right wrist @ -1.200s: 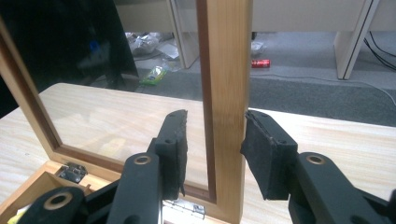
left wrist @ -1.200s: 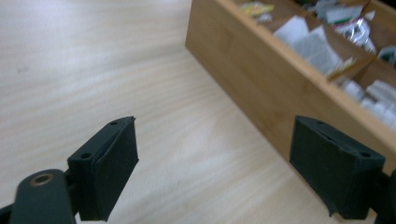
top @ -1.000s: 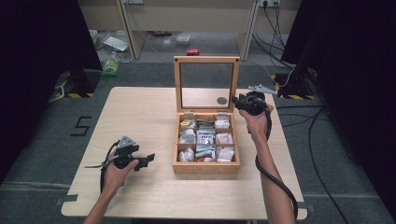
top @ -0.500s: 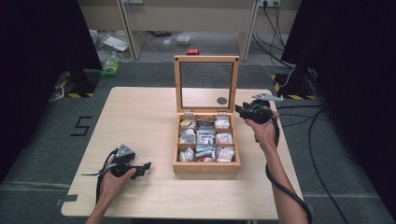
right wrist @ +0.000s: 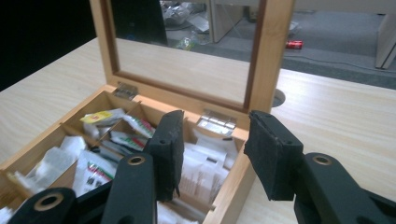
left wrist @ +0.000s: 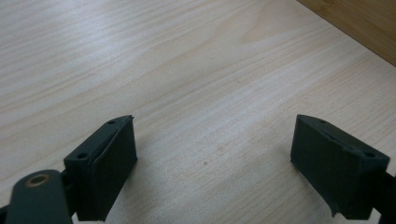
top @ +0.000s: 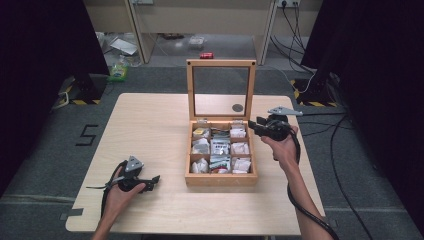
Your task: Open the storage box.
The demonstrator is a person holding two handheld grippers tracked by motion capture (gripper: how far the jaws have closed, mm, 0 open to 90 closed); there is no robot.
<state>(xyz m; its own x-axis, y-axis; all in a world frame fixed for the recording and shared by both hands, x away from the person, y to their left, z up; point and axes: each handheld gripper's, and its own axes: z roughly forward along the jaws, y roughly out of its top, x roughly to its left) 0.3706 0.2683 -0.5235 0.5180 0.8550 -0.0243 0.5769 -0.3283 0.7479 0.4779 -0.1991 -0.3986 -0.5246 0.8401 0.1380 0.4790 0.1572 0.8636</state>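
A wooden box (top: 220,179) stands mid-table with its glass lid (top: 221,64) upright. Its compartments hold several paper packets (top: 220,147). My right gripper (top: 252,126) hovers open at the box's far right corner. In the right gripper view its jaws (right wrist: 212,147) straddle the right wall (right wrist: 233,186), with nothing gripped, near the hinge (right wrist: 217,122) and the packets (right wrist: 93,168). My left gripper (top: 152,181) rests low on the table near the front left, pointing at the box. In the left gripper view it is wide open (left wrist: 215,163) over bare wood, with the box's wall (left wrist: 359,23) ahead.
The table (top: 150,120) has a round cable grommet (top: 237,107) behind the lid. On the floor beyond lie a red can (top: 206,55) and clutter, with cables (top: 345,165) at the right. A "5" mark (top: 87,135) is on the floor left.
My right gripper has come down from beside the lid toward the box's right rim. My left gripper has drawn back toward the front edge.
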